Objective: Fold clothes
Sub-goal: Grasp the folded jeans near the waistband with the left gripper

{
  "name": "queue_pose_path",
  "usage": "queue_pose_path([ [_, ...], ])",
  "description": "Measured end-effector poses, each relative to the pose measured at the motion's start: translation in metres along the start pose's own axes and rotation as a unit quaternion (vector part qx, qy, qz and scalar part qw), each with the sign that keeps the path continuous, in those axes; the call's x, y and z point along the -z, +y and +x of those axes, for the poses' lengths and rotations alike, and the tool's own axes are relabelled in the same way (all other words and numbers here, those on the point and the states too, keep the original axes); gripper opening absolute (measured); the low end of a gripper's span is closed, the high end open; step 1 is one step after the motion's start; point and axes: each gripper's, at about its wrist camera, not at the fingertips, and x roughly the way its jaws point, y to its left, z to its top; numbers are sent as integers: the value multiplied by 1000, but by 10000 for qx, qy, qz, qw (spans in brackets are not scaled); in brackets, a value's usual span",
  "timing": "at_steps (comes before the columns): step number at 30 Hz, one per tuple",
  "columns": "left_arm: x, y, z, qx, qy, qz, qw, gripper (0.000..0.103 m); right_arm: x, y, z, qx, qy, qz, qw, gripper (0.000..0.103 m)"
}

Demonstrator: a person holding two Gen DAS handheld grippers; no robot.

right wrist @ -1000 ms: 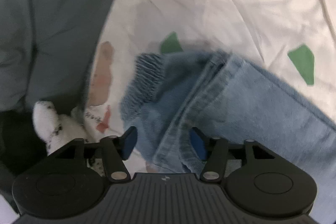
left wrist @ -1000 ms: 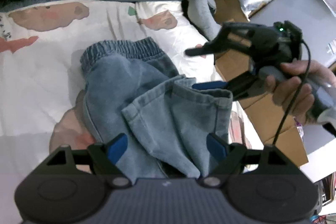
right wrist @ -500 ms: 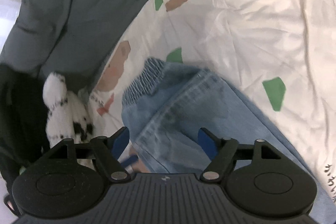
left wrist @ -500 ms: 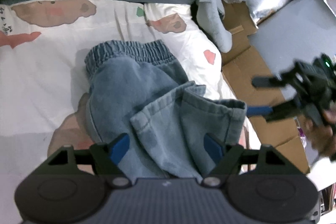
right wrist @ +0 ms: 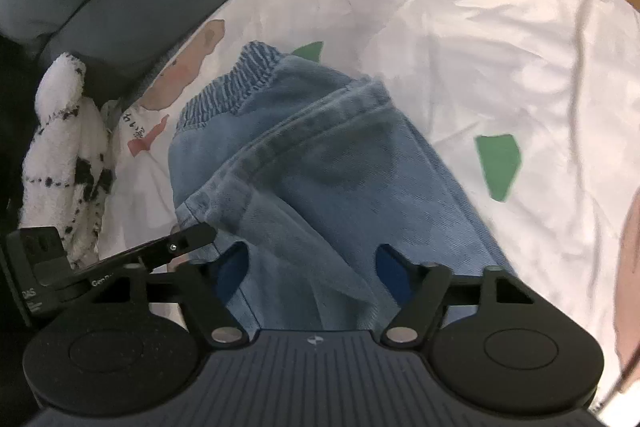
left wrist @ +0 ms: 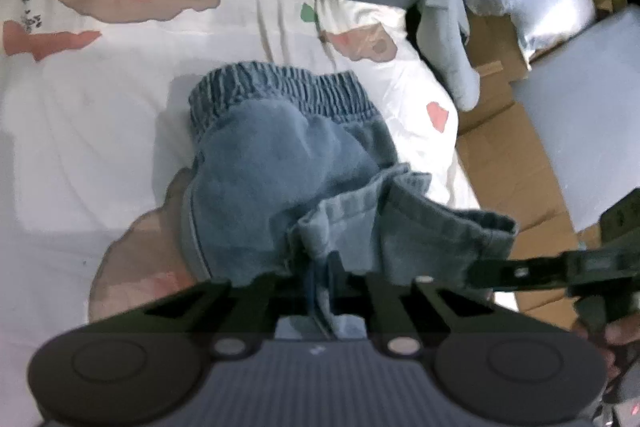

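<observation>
Left claw (left wrist: 325, 277) — pinched denim jeans (left wrist: 280, 163)

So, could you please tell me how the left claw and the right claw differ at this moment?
The left claw is shut, pinching a fold of the jeans; the right claw is apart and closing, denim between its pads, not visibly pressed. The left works near the leg hems, the right further along the fold. Both point down at the same jeans.

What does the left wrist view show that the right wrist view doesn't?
Left wrist only: cardboard boxes off the bed's edge, a grey plush toy, and the left gripper shut on denim. Right wrist only: a black-and-white fluffy cloth, and the right gripper closing, denim between its jaws. Both: the jeans on the patterned sheet.
</observation>
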Motion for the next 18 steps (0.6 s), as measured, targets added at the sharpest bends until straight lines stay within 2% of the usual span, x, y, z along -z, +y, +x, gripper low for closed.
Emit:
queue_pose_path([
  [1,-1,-2,-2,17,-14,61,10000,5,-1,3,3,-48,-2,-13,10000,39],
  [2,-2,-4,-4,37,-42,122,9999,5,-1,6,6,-79,-5,-47,10000,30],
  [3,-3,-6,-7,55,-85,147,9998,5,-2,10,8,-98,-12,-79,9999,15],
  [4,-4,-7,-10,72,-133,153,9998,4,-2,13,8,-118,-34,-79,9999,6],
  [6,-6,-9,-14,98,-223,146,9996,4,-4,22,6,-187,-138,-53,9997,3],
  [11,-9,-7,-14,80,-234,128,9996,4,-7,44,6,-314,-321,-99,9989,3],
  [18,-10,-2,-19,146,-316,95,9993,4,3,72,43,-230,-190,-224,9993,6],
])
